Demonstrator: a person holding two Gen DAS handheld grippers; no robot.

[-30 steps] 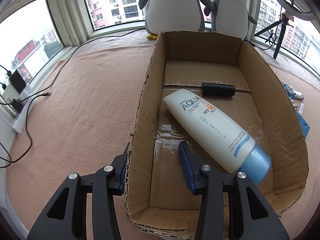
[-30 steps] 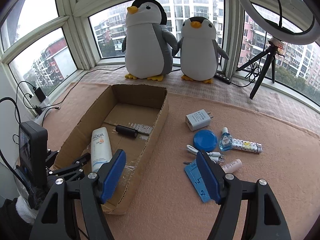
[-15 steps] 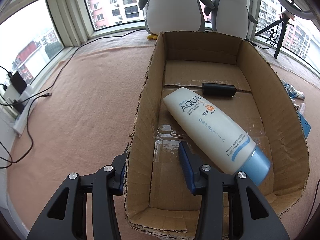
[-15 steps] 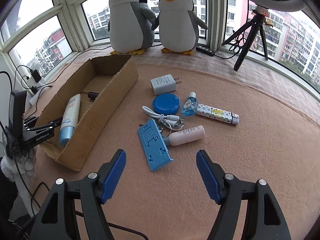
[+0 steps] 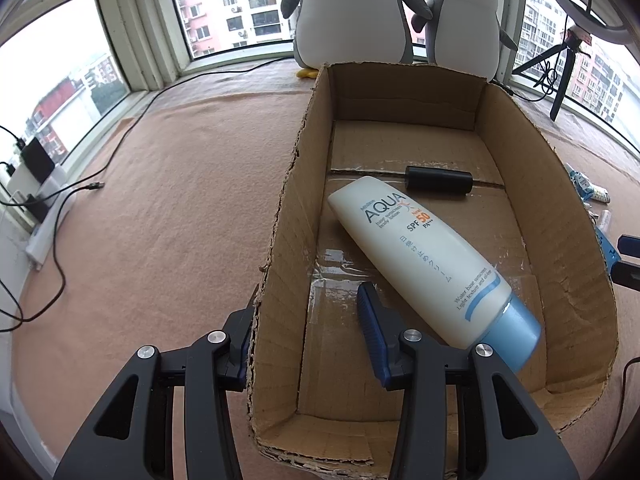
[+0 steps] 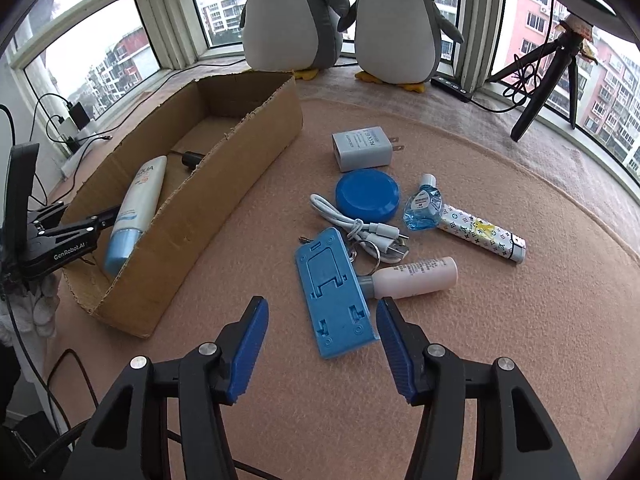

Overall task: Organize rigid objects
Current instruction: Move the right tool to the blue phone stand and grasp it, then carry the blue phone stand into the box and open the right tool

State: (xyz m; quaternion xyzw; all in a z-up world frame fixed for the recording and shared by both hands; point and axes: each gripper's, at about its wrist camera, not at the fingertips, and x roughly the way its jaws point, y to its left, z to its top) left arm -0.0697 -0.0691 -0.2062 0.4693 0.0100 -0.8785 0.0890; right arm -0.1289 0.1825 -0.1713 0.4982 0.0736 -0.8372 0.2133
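Cardboard box (image 6: 192, 216) wall hides the black cylinder's (image 6: 192, 158) end.

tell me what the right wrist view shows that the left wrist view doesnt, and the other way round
Only the right wrist view shows the open right gripper over the flat blue plastic phone stand, with the grey wall charger, round blue lid and white coiled cable in full on the pink carpet.

Only the left wrist view shows the open left gripper straddling the box's left wall, and the whole black cylinder.

Both show the brown cardboard box holding the white sunscreen tube with a light blue cap.
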